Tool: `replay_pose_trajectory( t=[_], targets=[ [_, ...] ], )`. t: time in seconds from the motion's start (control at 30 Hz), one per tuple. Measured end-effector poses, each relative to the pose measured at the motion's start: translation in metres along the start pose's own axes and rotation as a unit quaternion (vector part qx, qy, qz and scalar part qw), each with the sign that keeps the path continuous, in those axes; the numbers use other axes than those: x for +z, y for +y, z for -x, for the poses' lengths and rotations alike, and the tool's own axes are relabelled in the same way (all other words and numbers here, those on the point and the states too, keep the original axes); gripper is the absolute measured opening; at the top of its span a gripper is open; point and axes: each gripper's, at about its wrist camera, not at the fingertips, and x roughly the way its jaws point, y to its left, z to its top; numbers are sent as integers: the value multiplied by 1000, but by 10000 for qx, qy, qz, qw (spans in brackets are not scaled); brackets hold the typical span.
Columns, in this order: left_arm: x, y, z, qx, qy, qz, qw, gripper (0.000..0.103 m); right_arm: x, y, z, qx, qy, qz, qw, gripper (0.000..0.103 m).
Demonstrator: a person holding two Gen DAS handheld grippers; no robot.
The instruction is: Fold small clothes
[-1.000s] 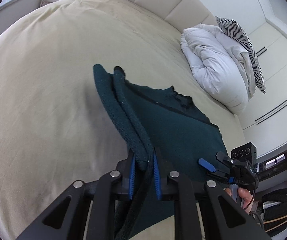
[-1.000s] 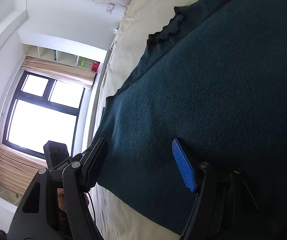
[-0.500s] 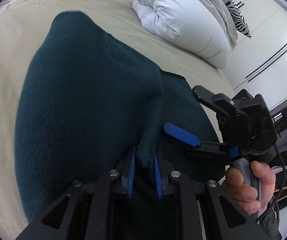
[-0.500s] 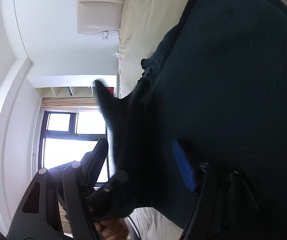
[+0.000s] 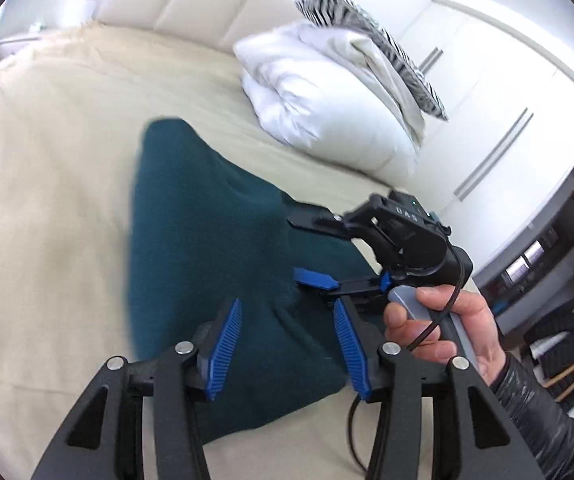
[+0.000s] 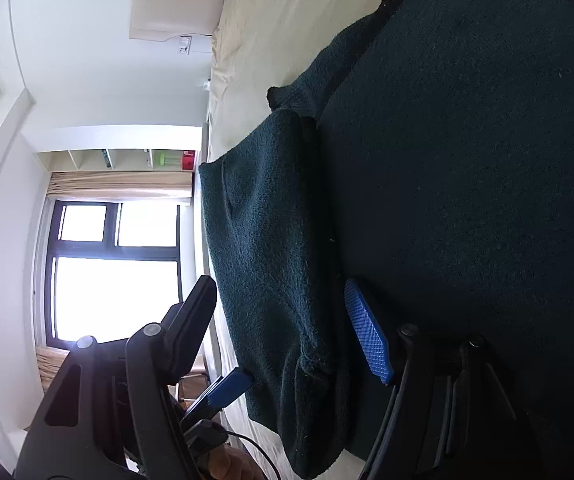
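1. The left gripper (image 5: 287,340) stood with its blue-padded jaws spread wide and nothing between them, low in the centre of the left wrist view, hovering just over the near edge of the garment.
2. The right gripper (image 6: 283,332) was likewise parted and held nothing; in the left wrist view it sat at centre right, the person's right hand (image 5: 443,332) wrapped round its grey handle, one finger lying on the cloth.
3. The dark teal knitted sweater (image 5: 215,248) lay on the cream bedspread (image 5: 47,184) in the middle of the frame, one side flap laid over the body, so its outline narrowed toward the upper left.
4. From the right wrist view, that folded flap (image 6: 263,264) ran as a thick band down the centre, its edge sitting slightly proud of the layer beneath.
5. I judged the step in hand to be settling this side fold. Done well, it would mean pressing the flap flat, squaring its edge with the body, then taking the opposite side at the hem and shoulder together, lifting low so the knit does not drag or bunch.
6. No containers showed. Only a rolled white duvet (image 5: 327,96) and a zebra-print pillow (image 5: 371,40) lay at the upper right.
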Motion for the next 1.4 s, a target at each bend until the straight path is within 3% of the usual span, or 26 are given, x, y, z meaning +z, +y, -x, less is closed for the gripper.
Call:
replay_pose_trajectory(
  t=[0.13, 0.3, 0.4, 0.5, 1.1, 1.4],
  targets=[
    [-5, 20, -3, 225, 100, 236, 9994, 51, 1, 10, -10, -331, 101, 36, 9994, 65],
    [-5, 28, -8, 161, 136, 290, 9994, 50, -2, 26, -29, -813, 205, 383, 9957, 63],
    [-5, 26, -8, 128, 117, 240, 9996, 50, -5, 31, -35, -1215, 200, 633, 9904, 26],
    [-5, 26, -6, 130, 108, 218, 9996, 51, -6, 35, -31, -1405, 130, 818, 9866, 12],
    [-3, -12, -25, 52, 457, -206, 9987, 51, 17, 38, 86, -1894, -471, 1283, 9723, 11],
    [2, -33, -41, 83, 568, -554, 9968, 51, 25, 20, 97, -2082, -587, 1031, 9709, 11]
  ],
)
